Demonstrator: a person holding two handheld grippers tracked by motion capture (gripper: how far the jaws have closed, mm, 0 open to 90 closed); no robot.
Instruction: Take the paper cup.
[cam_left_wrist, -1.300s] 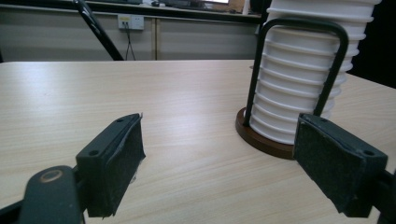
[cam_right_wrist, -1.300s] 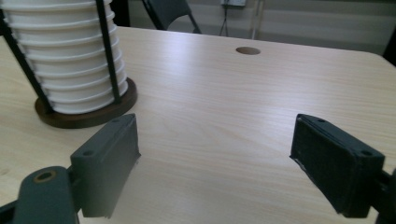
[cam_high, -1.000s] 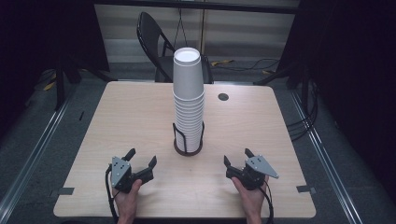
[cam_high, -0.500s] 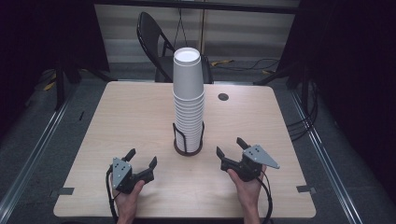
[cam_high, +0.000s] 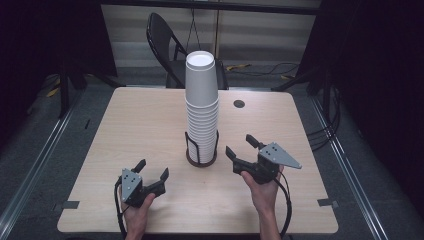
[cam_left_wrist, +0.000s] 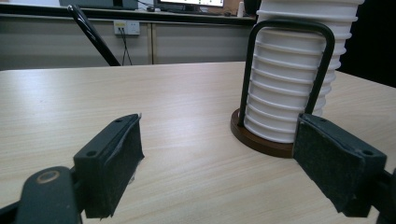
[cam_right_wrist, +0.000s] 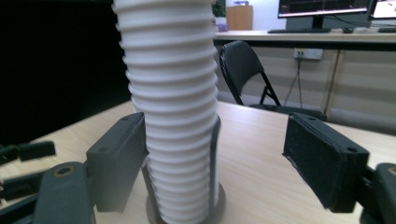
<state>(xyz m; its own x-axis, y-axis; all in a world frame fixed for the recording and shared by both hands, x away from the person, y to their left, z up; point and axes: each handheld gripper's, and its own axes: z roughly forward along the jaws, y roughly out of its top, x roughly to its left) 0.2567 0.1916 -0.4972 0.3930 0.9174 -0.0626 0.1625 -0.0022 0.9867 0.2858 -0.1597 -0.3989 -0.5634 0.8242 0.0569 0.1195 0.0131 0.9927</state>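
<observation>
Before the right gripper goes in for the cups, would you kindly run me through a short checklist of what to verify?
1. right gripper jaws open wide enough for a cup: ok.
2. right gripper holding nothing: ok.
3. cup stack upright and seated in the wire holder: ok.
4. left gripper open, apart from the holder: ok.
5. Path over the table to the stack free: ok.
6. Top cup loose enough to lift alone: cannot tell.
</observation>
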